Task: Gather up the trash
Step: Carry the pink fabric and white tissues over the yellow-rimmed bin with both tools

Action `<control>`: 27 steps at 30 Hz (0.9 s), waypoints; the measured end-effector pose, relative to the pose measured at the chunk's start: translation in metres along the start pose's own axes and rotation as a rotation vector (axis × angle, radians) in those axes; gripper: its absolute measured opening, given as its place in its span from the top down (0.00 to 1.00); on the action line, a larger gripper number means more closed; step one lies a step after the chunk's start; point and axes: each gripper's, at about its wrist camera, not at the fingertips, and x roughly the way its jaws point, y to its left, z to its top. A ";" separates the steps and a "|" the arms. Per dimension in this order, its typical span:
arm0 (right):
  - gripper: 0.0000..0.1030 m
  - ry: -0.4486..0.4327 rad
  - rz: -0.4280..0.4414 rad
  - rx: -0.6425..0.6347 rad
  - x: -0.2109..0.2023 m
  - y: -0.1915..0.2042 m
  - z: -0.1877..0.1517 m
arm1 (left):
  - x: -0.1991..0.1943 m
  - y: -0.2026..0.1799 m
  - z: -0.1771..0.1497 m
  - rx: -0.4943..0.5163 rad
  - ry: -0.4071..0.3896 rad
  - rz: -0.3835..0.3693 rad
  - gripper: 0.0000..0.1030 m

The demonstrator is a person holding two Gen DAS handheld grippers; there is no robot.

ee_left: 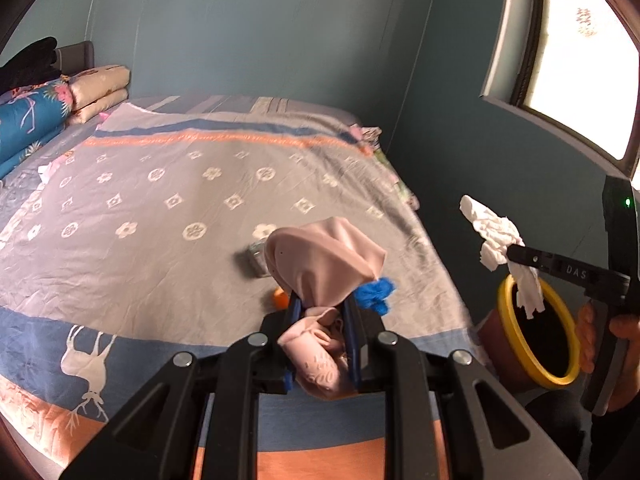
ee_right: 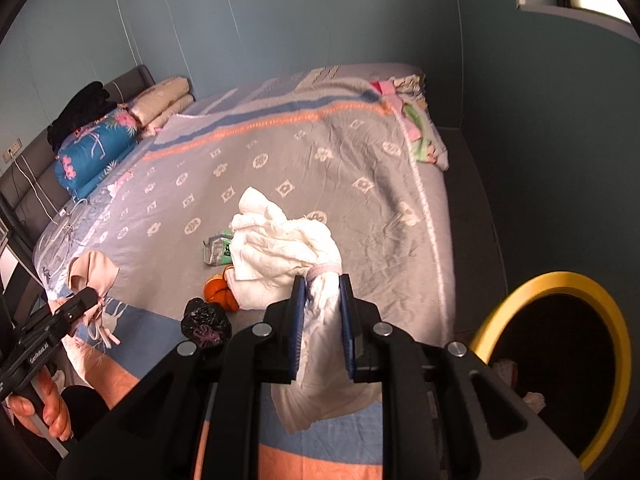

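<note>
My left gripper (ee_left: 324,303) is shut on a limp pink cloth-like scrap (ee_left: 320,260), held up above the bed (ee_left: 160,240). In the right wrist view the same gripper (ee_right: 86,298) shows at the left with the pink scrap (ee_right: 92,270). My right gripper (ee_right: 322,285) is shut on a crumpled white tissue wad (ee_right: 280,244). Seen from the left wrist, this gripper (ee_left: 514,254) holds the tissue (ee_left: 496,236) just above a brown bin with a yellow rim (ee_left: 507,320). The bin (ee_right: 560,280) stands beside the bed's corner with some scraps inside.
On the patterned bedspread lie a small green carton (ee_right: 218,250), an orange lump (ee_right: 218,292), a crumpled black bag (ee_right: 206,322) and a blue crumpled piece (ee_left: 378,292). Folded quilts and pillows (ee_right: 96,152) sit at the bed's head. Blue walls and a window (ee_left: 580,60) close in on the right.
</note>
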 end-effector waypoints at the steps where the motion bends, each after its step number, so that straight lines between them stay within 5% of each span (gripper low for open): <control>1: 0.84 -0.009 -0.001 0.002 -0.008 -0.003 0.000 | -0.003 -0.005 0.002 -0.001 -0.006 -0.009 0.83; 27: 0.84 -0.167 -0.060 0.132 -0.125 -0.107 -0.013 | 0.005 -0.156 0.042 0.129 -0.031 -0.245 0.83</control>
